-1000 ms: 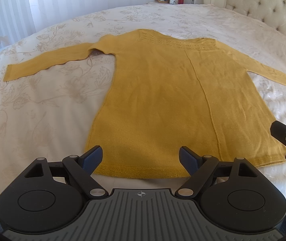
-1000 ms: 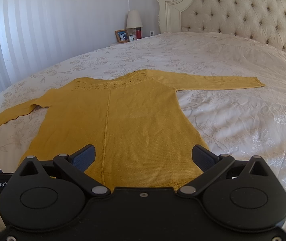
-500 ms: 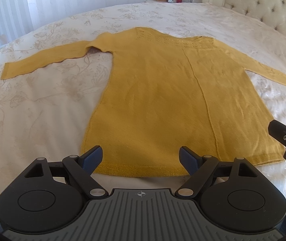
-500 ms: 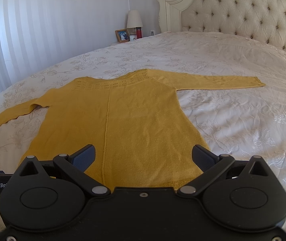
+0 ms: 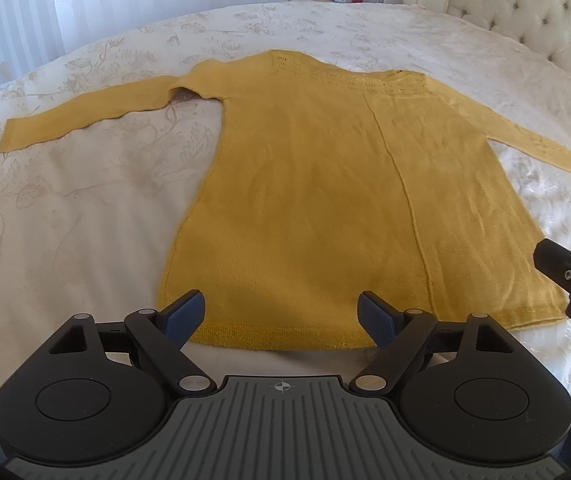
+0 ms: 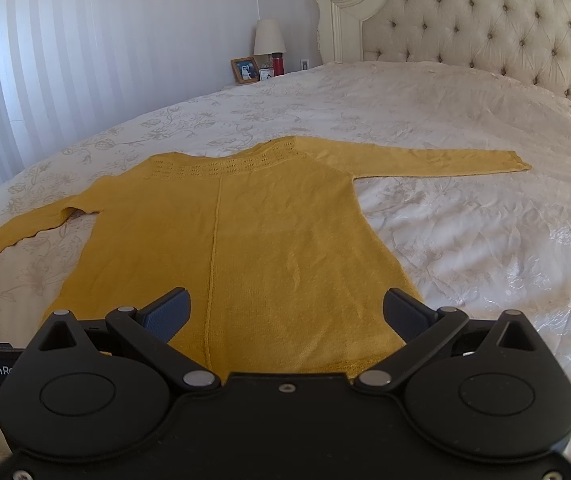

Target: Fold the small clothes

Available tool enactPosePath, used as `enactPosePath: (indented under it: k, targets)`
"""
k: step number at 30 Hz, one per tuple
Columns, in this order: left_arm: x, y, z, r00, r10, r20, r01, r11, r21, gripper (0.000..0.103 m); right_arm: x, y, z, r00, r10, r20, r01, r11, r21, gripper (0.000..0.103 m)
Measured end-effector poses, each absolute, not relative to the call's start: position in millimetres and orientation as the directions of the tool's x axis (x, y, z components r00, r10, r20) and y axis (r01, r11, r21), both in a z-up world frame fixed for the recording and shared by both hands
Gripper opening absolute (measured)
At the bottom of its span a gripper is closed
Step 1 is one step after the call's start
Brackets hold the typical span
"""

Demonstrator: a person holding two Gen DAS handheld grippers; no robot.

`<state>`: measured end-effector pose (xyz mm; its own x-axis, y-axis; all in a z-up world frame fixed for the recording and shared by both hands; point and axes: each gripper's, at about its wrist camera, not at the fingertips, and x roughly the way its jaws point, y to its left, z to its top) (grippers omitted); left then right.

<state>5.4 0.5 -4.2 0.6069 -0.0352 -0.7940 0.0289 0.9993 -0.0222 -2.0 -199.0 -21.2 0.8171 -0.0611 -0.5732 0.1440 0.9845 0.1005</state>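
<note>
On the bed [image 6: 465, 128] we see a mustard-yellow knit sweater [image 6: 245, 240] laid flat, both sleeves spread out to the sides, a raised seam down its middle, an openwork band below the neckline and its hem nearest us. Our left gripper [image 5: 281, 316] and right gripper [image 6: 285, 312] hang just above that hem, jaws wide and holding nothing. The cover is cream with a pale floral pattern; beyond it stand a tufted headboard [image 6: 477, 20], a lamp [image 6: 269, 38], a framed photo [image 6: 244, 70] and white curtains [image 6: 85, 60].
</note>
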Motion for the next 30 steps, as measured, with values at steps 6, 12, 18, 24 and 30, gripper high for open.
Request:
enactPosePath:
  k: [6, 12, 18, 24, 30]
  targets:
    - [6, 1, -5, 0.607, -0.039, -0.794, 0.028, 0.999, -0.027, 0.083, -2, -199, -21, 0.817, -0.059, -0.574, 0.143, 0.984, 0.102, 0.102]
    - [7, 1, -6, 0.601, -0.043, -0.798, 0.028, 0.999, -0.033, 0.083, -2, -200, -21, 0.814, -0.052, -0.578, 0.143, 0.983, 0.113, 0.102]
    - [8, 2, -8, 0.603, -0.059, -0.796, 0.028, 0.998, -0.052, 0.083, -1, -203, -20, 0.811, -0.039, -0.584, 0.141, 0.982, 0.13, 0.102]
    - [12, 9, -13, 0.593, -0.103, -0.799, 0.023, 0.994, -0.111, 0.08, 2, -203, -19, 0.799, -0.028, -0.601, 0.14, 0.98, 0.141, 0.102]
    - [27, 27, -7, 0.619, -0.069, -0.782, -0.036, 0.993, -0.115, 0.076, 15, -189, -15, 0.789, -0.028, -0.613, 0.097, 0.992, 0.079, 0.102]
